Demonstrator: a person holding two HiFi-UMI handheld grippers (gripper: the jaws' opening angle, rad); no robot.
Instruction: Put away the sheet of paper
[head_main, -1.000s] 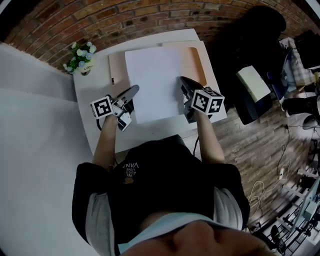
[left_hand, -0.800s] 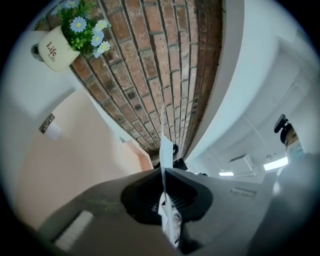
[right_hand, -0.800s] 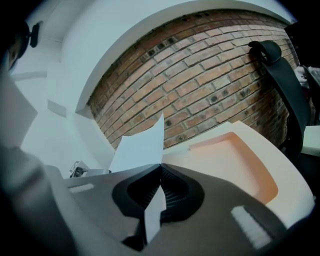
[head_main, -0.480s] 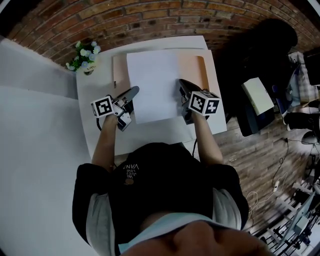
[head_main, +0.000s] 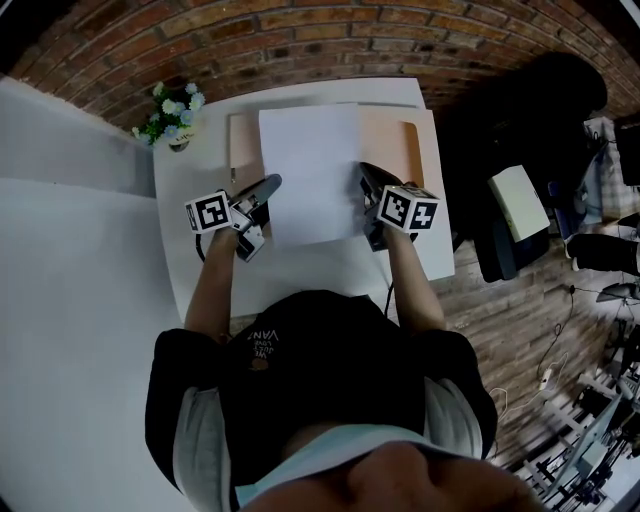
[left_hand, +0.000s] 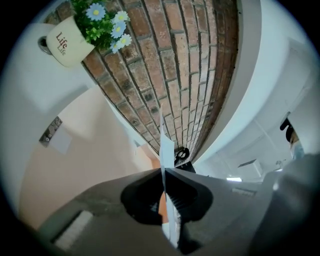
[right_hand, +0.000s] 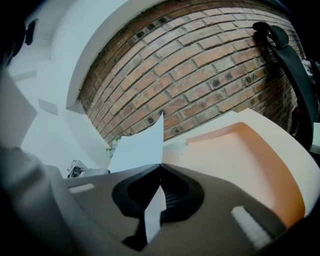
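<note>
– Head view first: where is the sheet of paper (head_main: 312, 175)?

– Stretched between the two claws over the far half of the tabletop (head_main: 300, 272), its long axis running near to far. The left claw (head_main: 270, 184) pinches its left edge and the right claw (head_main: 366, 172) its right edge, both towards the near end.

– Are the claws really closed on it?

– Yes. In the left gripper view the jaws meet with only the paper's thin edge between them, and the right gripper view shows the same.

– Where does it go?

– I judge into the peach folder (head_main: 408, 148) lying flat beneath the sheet's far part. A narrow strip of folder shows to the left and a wide one to the right, so the sheet sits left of the folder's middle.

– So which way should it move?

– Probably a little to the right, then down. The right claw is nearer the bare part of the folder. The flower mug (left_hand: 70, 37) at the far left corner is well clear.
</note>
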